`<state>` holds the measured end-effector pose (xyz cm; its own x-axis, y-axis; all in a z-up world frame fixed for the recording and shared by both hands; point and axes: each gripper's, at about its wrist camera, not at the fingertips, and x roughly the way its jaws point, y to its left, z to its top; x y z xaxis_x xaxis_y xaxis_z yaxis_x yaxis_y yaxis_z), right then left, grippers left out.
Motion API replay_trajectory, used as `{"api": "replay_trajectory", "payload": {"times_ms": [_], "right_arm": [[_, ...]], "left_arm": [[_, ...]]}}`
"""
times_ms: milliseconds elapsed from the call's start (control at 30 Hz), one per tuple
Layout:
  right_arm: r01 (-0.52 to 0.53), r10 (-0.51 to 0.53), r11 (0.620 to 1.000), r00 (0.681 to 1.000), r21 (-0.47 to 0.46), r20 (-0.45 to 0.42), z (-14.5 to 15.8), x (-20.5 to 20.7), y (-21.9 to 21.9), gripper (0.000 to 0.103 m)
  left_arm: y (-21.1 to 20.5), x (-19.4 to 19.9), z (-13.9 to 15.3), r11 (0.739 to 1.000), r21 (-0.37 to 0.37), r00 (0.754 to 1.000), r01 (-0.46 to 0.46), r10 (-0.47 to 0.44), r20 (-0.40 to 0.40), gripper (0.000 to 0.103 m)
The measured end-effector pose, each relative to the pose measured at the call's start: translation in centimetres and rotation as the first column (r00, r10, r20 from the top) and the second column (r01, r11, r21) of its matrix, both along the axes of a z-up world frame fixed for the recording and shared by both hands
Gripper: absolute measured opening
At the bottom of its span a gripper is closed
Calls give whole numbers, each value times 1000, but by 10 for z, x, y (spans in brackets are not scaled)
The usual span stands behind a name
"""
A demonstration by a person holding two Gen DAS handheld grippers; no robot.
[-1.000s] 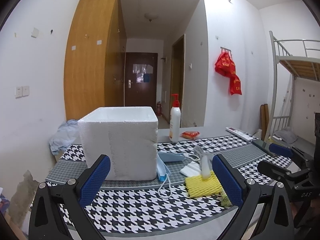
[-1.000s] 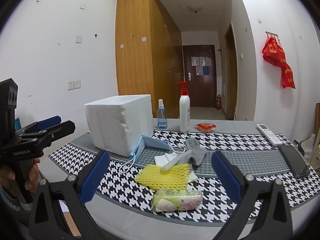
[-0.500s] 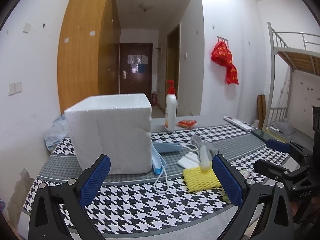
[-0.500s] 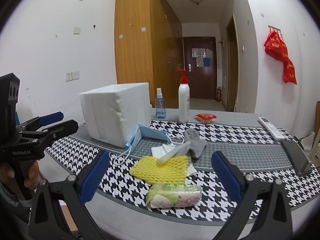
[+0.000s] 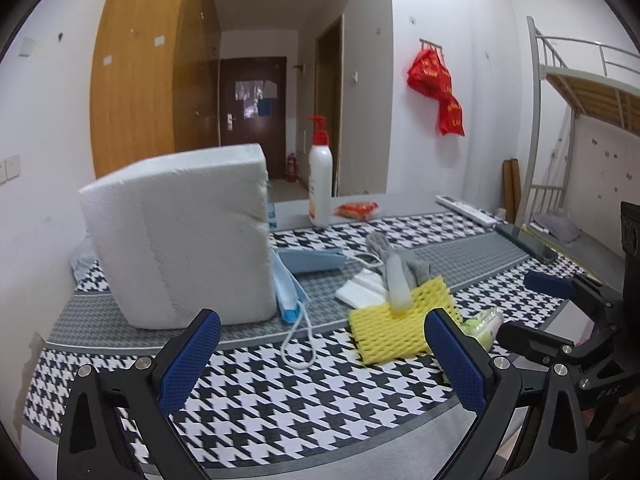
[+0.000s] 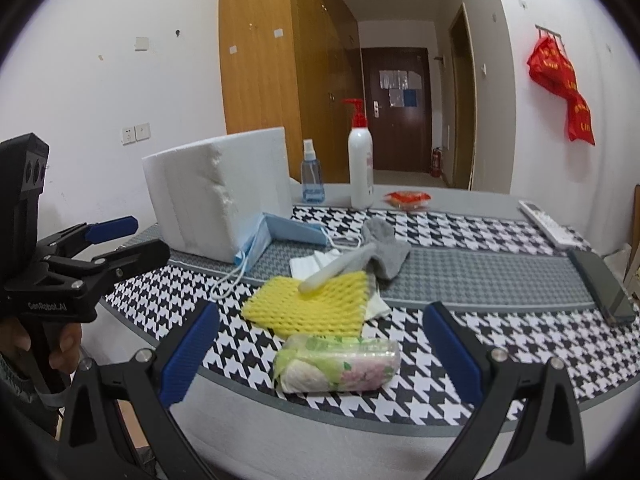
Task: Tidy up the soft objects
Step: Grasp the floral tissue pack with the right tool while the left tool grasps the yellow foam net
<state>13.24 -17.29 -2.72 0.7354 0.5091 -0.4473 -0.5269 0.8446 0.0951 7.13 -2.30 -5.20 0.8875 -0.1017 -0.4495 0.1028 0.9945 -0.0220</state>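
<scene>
Left gripper body (image 6: 60, 304): we read "GenRobot.AI" in pale letters on its black frame, seen from the right wrist view.
Right gripper body (image 5: 600, 390): we make out "DAS" on the black frame in the left wrist view; we cannot be sure of the letters.
Red bag (image 6: 564, 92) on the wall: we see yellow printed characters, too small for us to read.
Pump bottle (image 6: 360, 168): we see a label, but its print is unreadable to us.

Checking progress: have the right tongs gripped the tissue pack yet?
No: the right tongs stand open above the tissue pack, which lies free on the table.
</scene>
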Motion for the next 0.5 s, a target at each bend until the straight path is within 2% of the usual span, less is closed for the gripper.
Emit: {"api": "replay_trajectory", "payload": {"times_ms": [500], "right_arm": [[6, -10, 999, 995, -49, -99, -32, 17, 4, 103]], "left_arm": [[-2, 26, -17, 1000, 11, 998, -10, 10, -67, 102]]}}
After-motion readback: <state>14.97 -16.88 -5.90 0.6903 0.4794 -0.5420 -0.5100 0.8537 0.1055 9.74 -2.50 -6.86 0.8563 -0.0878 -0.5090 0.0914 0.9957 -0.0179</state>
